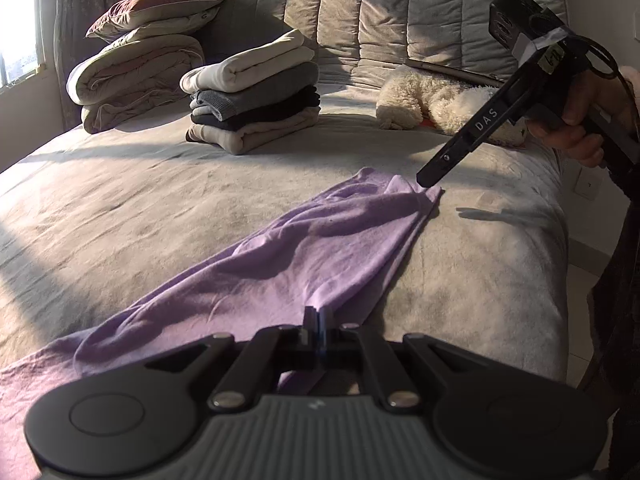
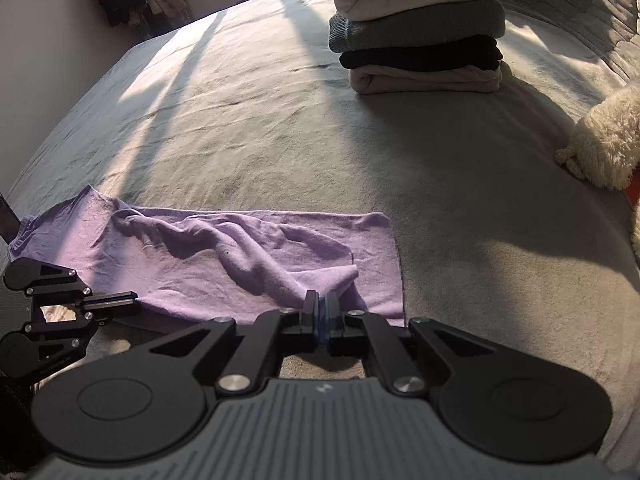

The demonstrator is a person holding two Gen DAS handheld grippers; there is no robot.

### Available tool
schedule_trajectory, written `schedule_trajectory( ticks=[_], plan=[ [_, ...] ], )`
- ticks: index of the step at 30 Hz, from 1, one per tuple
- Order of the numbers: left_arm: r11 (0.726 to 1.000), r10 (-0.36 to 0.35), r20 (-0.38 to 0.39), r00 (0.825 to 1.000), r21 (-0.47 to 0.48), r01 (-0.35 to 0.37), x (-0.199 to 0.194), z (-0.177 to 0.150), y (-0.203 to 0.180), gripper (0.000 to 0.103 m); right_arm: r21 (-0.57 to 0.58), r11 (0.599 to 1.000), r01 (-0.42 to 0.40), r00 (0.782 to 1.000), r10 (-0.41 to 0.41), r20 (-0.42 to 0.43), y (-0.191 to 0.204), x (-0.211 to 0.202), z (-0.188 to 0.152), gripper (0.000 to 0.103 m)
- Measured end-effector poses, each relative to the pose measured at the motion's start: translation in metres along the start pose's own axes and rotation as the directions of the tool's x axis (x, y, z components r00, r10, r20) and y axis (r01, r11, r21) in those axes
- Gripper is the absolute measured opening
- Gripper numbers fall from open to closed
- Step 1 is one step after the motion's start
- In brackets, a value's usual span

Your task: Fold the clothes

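A lilac garment, soft and rumpled, lies in a long strip along the near edge of a bed covered in a grey-beige blanket. Its cloth is bunched into ridges down the middle, with one flat squared end toward the fluffy toy.

The right gripper has its jaws closed tight on a pinched fold at the garment's near edge, close to that squared end. The left gripper is likewise clamped on a gathered fold of the same cloth at the other end; seen from the right wrist camera, its fingers meet the lilac edge low at the left. A hand holds the right gripper's handle.

Farther back on the blanket, well apart from the garment, stands a neat stack of folded clothes: cream on top, then grey, black and beige. A white fluffy toy lies to its right, folded duvets with a pillow to its left, by the window.
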State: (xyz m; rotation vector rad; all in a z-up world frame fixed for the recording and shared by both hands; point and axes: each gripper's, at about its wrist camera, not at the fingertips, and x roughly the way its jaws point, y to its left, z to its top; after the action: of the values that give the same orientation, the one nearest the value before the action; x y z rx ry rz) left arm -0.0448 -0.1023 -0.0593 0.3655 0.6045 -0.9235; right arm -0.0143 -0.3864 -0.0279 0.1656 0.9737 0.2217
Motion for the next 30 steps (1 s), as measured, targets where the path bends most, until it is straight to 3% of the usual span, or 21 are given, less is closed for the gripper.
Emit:
schedule_trajectory(
  ticks=[3,5,7,9,10,11,14,19,21,23,24,30],
  plan=[
    [0.998,-0.052,-0.046,0.998,0.018,0.053,0.001,-0.002,-0.001,0.001,-0.031,0.999,-0.012,0.998,0.009,-0.068,-0.001,0.006,-0.004,0.003],
    [0.996,-0.085,-0.074,0.994,0.033,0.088,0.004,-0.004,-0.003,0.001,-0.037,0.999,0.001,0.999,-0.003,-0.049,-0.001,0.006,-0.003,0.017],
    [0.994,-0.101,-0.073,0.992,0.026,0.104,0.003,-0.004,-0.004,0.004,-0.037,0.999,0.004,1.0,-0.005,-0.023,-0.001,0.004,0.0,0.019],
    [0.993,-0.118,-0.056,0.991,0.01,0.119,0.0,-0.003,-0.003,0.013,-0.033,0.999,-0.003,1.0,0.003,0.018,-0.001,0.001,0.003,0.032],
    [0.993,-0.12,-0.046,0.992,0.002,0.12,-0.001,-0.002,-0.003,0.021,-0.031,1.0,-0.006,0.999,0.008,0.043,-0.001,0.0,0.005,0.045],
    [0.994,-0.114,-0.036,0.993,-0.005,0.114,-0.002,-0.002,-0.002,0.026,-0.029,1.0,-0.01,0.998,0.012,0.068,0.0,-0.001,0.007,0.047],
    [0.995,-0.093,-0.023,0.995,-0.025,0.093,-0.002,-0.002,0.003,0.027,-0.016,1.0,-0.027,0.992,0.029,0.126,0.0,0.008,0.015,0.047],
    [0.994,-0.08,-0.013,0.997,-0.076,0.079,0.0,-0.002,0.016,0.031,-0.041,0.999,-0.012,0.991,0.018,0.134,0.003,0.034,0.021,0.038],
    [0.993,-0.085,-0.03,0.996,-0.086,0.082,0.005,-0.005,0.019,0.033,-0.067,0.998,0.004,0.991,0.005,0.134,0.005,0.042,0.02,0.027],
    [0.993,-0.089,-0.045,0.995,-0.087,0.085,0.009,-0.008,0.02,0.033,-0.092,0.996,0.021,0.991,-0.008,0.135,0.008,0.049,0.019,0.005],
    [0.993,-0.088,-0.044,0.995,-0.083,0.084,0.009,-0.008,0.019,0.033,-0.105,0.994,0.029,0.991,-0.015,0.136,0.009,0.053,0.019,0.002],
    [0.99,-0.112,-0.038,0.993,-0.087,0.109,0.008,-0.008,0.019,0.034,-0.082,0.99,0.113,0.97,-0.092,0.226,0.005,0.025,0.019,0.001]
  ],
)
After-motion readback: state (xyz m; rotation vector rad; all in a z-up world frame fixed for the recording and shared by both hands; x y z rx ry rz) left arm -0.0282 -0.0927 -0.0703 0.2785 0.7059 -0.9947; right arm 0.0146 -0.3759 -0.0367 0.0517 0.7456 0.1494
